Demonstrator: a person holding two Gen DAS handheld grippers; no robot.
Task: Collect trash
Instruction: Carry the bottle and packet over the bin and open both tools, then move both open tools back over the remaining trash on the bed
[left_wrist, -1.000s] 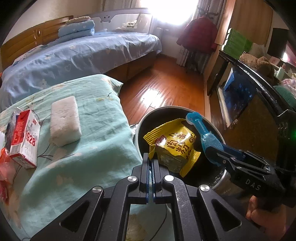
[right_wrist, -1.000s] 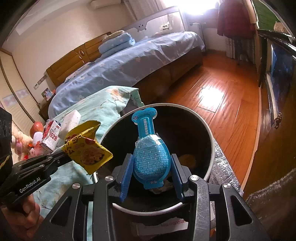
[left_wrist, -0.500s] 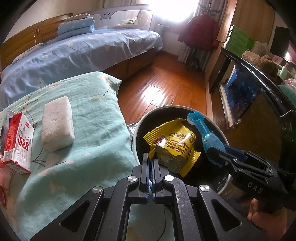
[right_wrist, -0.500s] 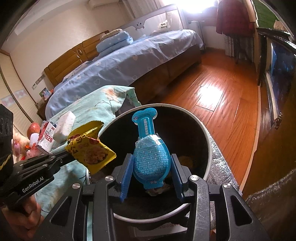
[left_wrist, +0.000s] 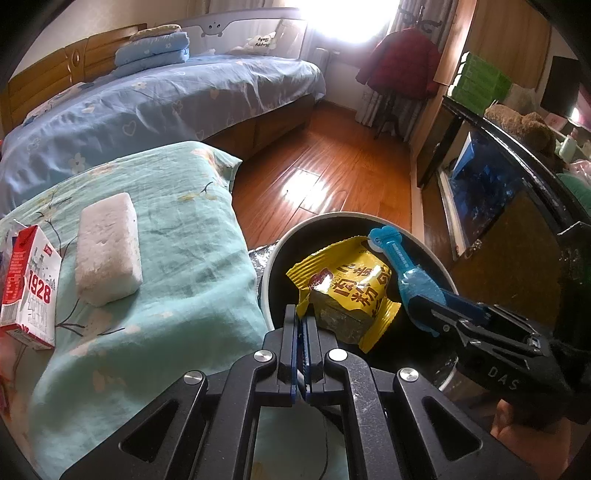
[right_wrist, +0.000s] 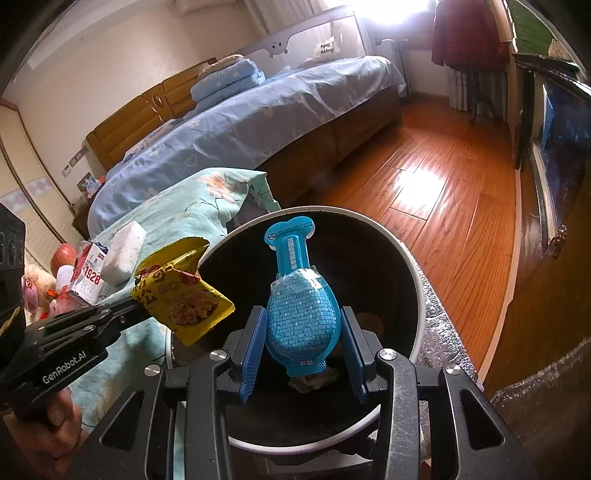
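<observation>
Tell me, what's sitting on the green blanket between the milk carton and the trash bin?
A white foam block lies between the milk carton and the trash bin, seen in both wrist views.

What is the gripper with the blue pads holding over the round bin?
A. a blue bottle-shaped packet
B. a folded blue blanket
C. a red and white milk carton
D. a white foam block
A: in the right wrist view the right gripper has its blue pads pressed on both sides of the blue bottle-shaped packet, which hangs over the dark mouth of the bin.
</observation>
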